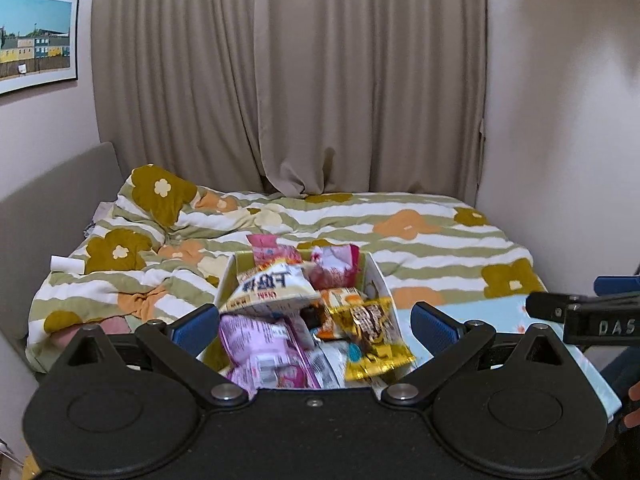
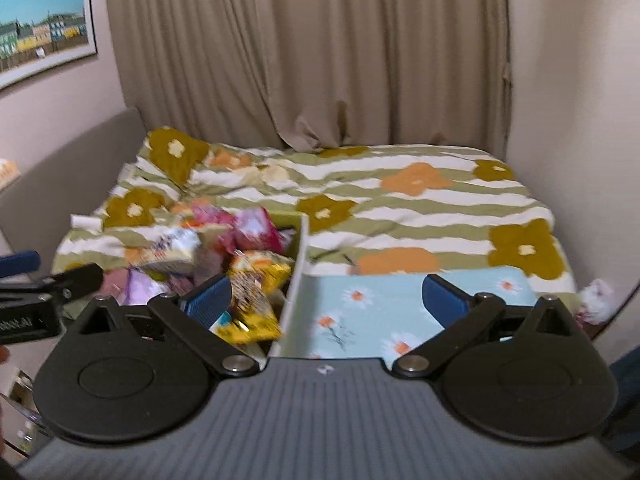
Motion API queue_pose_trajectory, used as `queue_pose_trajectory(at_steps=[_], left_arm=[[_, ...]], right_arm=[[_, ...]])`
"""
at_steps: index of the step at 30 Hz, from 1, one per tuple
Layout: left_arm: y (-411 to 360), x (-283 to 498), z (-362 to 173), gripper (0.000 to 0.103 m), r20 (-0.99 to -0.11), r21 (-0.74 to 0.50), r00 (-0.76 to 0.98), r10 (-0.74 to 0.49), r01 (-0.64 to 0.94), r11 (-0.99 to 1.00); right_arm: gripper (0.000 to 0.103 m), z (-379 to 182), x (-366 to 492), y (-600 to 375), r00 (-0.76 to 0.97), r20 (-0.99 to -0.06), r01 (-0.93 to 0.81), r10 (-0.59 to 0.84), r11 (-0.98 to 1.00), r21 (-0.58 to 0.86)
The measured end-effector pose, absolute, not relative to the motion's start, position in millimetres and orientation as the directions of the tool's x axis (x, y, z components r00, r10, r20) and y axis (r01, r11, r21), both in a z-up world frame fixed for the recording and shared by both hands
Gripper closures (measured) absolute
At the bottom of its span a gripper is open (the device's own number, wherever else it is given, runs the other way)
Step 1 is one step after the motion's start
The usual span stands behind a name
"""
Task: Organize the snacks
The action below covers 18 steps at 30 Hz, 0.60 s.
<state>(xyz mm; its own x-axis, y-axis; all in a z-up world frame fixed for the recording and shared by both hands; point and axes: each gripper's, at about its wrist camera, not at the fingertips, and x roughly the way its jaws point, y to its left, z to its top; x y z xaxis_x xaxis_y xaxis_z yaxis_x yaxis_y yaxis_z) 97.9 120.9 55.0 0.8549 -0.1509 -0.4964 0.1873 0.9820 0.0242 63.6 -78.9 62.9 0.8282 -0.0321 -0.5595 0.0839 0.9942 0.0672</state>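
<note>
1 box point(image 1: 379, 276) w/ snacks, 2 hand-held grippers open.

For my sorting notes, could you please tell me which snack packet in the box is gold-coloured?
The shiny gold packet at the box's near right side; the others are pink, lilac or white.

You are looking at one box point(image 1: 378, 280) holding several snack packets point(image 1: 272, 286), count unclear, plus one picture point(image 1: 36, 36) upper left.
</note>
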Motion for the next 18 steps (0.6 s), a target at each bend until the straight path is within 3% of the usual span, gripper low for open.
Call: queue_pose_trajectory(at_steps=[4, 18], left_arm=[[114, 81, 47, 0.0, -0.509, 0.04, 0.847, -0.152, 0.199, 0.979], [99, 48, 22, 0.0, -0.549, 0.062, 0.823, -0.143, 0.211, 0.975]], right_arm=[[0.0, 48, 47, -79, 0.799, -0.594, 0.108, -0.094, 0.994, -0.012], [0.0, 16, 8, -105, 0.722, -0.683, 0.186, -0.116, 0.982, 0.03]])
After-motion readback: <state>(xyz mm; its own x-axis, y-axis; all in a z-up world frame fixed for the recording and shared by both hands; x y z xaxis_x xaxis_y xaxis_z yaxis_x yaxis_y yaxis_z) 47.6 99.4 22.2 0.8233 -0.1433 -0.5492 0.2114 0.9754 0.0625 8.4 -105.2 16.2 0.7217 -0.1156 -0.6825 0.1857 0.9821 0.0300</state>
